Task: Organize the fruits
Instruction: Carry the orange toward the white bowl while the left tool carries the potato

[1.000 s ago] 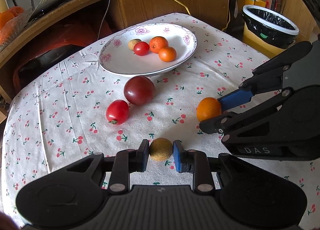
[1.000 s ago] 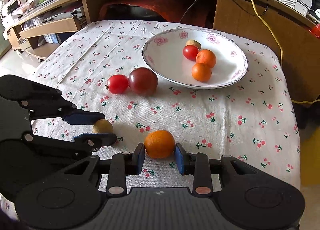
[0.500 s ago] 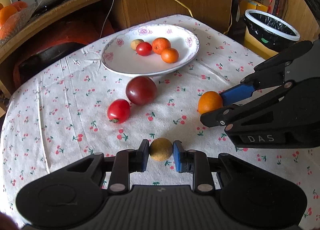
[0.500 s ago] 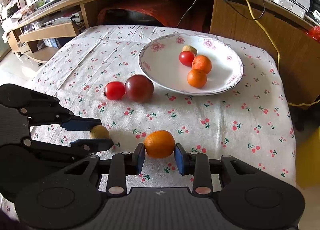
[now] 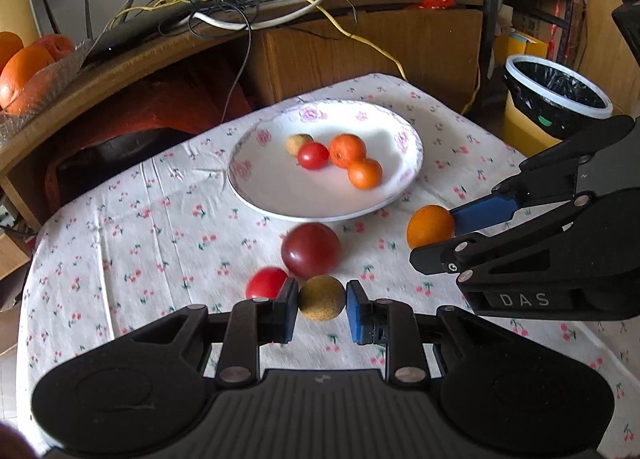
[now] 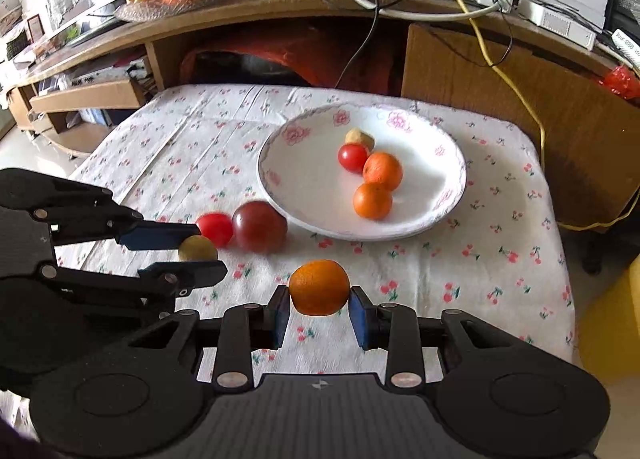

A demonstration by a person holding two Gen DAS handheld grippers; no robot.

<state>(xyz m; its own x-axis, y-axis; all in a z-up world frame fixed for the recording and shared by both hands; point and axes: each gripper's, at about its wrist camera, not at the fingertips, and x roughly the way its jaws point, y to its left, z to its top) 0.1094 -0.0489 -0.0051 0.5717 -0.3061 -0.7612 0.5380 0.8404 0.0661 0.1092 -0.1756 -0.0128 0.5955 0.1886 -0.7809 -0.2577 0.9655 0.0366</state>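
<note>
The left gripper (image 5: pixel 322 301) clamps a brown fruit (image 5: pixel 321 298); the right gripper (image 6: pixel 319 293) clamps an orange (image 6: pixel 319 287), both held on the near side of the plate (image 6: pixel 448 195). A tomato (image 5: pixel 266 283) and plum (image 5: pixel 311 249) lie just before the plate, the plum nearly touching its rim. On the plate sit two oranges, a tomato and a brown fruit.
</note>
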